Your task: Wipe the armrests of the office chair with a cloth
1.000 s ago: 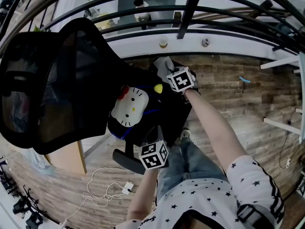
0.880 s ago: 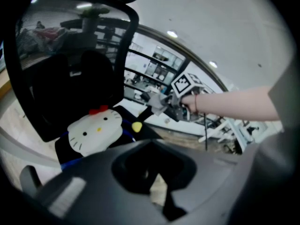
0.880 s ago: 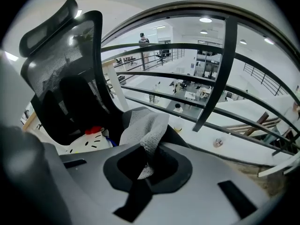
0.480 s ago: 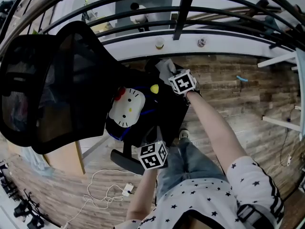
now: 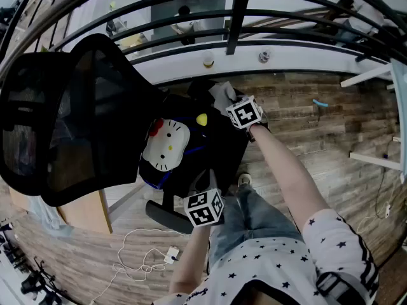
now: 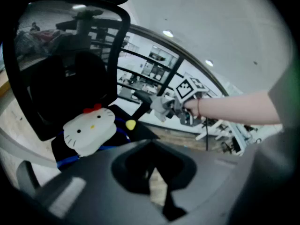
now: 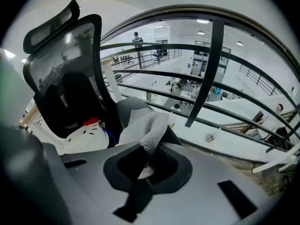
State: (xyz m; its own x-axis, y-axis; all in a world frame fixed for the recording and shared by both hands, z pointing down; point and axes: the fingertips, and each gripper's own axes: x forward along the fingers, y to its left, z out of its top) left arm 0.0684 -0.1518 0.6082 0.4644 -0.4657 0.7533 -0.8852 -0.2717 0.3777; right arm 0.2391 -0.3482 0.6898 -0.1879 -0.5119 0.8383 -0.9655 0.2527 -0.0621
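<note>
Holding cloth at the far armrest, right arm outstretched

Right arm (image 5: 286, 170) is stretched forward almost straight, with the forearm bare. It reaches across the seat of the office chair (image 5: 76, 107) to the armrest on the railing side (image 5: 202, 88). The right gripper (image 5: 236, 107) has its fingers closed on a grey cloth (image 7: 145, 123). The cloth bunches upward from the fingers and lies against that armrest's pad. The marker cube (image 5: 245, 113) sits tilted on top of the gripper.

Left arm (image 5: 191, 259) is bent and kept close to the body. The left gripper (image 5: 205, 208) is held low, just beside the nearer armrest (image 5: 166, 211); contact cannot be confirmed. Its fingers are together with nothing between them.

A white cat-face cushion (image 5: 166, 145) rests on the seat between the two armrests. The chair stands on a wood floor (image 5: 318, 138) next to a dark metal railing (image 5: 235, 18).
</note>
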